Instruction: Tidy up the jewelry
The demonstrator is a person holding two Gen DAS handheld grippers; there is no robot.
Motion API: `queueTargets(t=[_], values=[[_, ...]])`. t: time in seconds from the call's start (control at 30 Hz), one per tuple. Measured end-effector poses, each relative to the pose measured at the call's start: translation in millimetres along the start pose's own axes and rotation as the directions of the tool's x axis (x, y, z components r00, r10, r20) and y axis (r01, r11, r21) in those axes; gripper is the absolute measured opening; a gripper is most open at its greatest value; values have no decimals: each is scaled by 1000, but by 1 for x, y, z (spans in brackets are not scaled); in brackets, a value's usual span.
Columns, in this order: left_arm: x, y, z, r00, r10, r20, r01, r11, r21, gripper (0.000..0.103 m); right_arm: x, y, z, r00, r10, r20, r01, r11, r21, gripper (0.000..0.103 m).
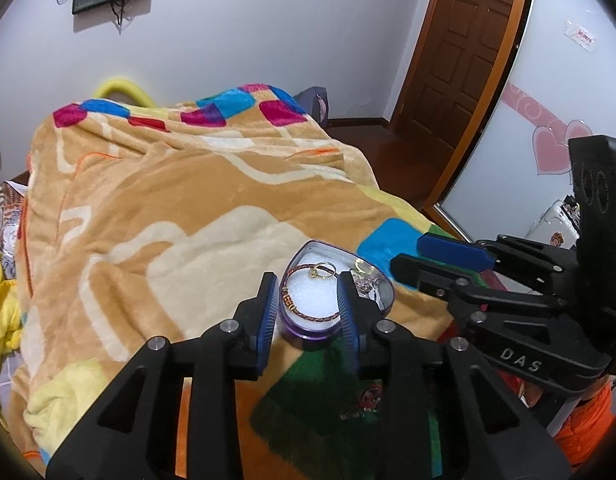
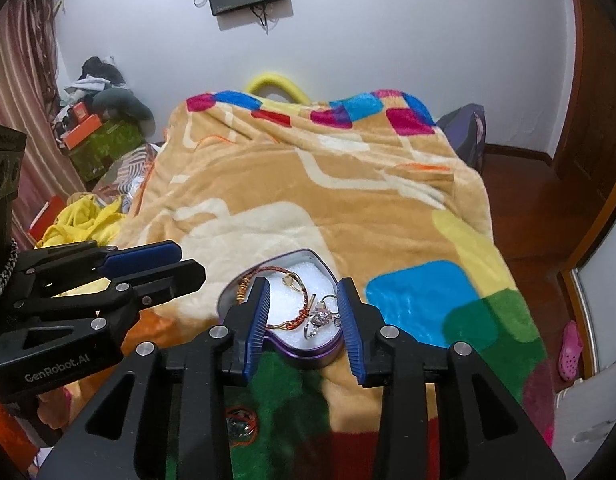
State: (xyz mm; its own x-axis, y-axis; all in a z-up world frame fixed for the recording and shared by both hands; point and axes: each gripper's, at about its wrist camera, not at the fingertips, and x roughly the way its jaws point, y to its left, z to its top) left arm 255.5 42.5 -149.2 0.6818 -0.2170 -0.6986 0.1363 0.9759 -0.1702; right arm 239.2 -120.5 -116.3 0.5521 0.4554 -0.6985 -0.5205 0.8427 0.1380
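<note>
A purple heart-shaped tin (image 1: 304, 330) with white foam lining lies on the blanket (image 1: 168, 208); it also shows in the right wrist view (image 2: 312, 354). Inside lie a red braided bracelet (image 1: 308, 314) (image 2: 296, 318), a gold ring (image 1: 320, 272) and silver rings (image 2: 322, 316). My left gripper (image 1: 308, 280) is open and empty, its fingers either side of the tin's near end. My right gripper (image 2: 302, 286) is open and empty above the tin's near edge. Each gripper shows from the side in the other's view, the right one (image 1: 440, 256) and the left one (image 2: 164, 268).
The colourful fleece blanket covers the bed (image 2: 328, 184). Yellow clothes (image 2: 84, 220) and piled boxes (image 2: 104, 140) lie to the left. A wooden door (image 1: 456, 52), a wooden floor (image 2: 548, 216) and a pink shoe (image 2: 570, 350) are to the right. A red cord item (image 2: 240, 424) lies under my right gripper.
</note>
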Motion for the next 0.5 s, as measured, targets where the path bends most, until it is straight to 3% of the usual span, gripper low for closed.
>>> queueTargets(t=[0.27, 0.5], values=[[-33, -7, -9, 999, 25, 29, -26, 1000, 14, 36, -29, 10, -4, 999, -15, 45, 16, 1000, -22, 32], [-47, -9, -27, 999, 37, 11, -37, 999, 14, 38, -37, 15, -19, 999, -20, 33, 21, 1000, -23, 33]])
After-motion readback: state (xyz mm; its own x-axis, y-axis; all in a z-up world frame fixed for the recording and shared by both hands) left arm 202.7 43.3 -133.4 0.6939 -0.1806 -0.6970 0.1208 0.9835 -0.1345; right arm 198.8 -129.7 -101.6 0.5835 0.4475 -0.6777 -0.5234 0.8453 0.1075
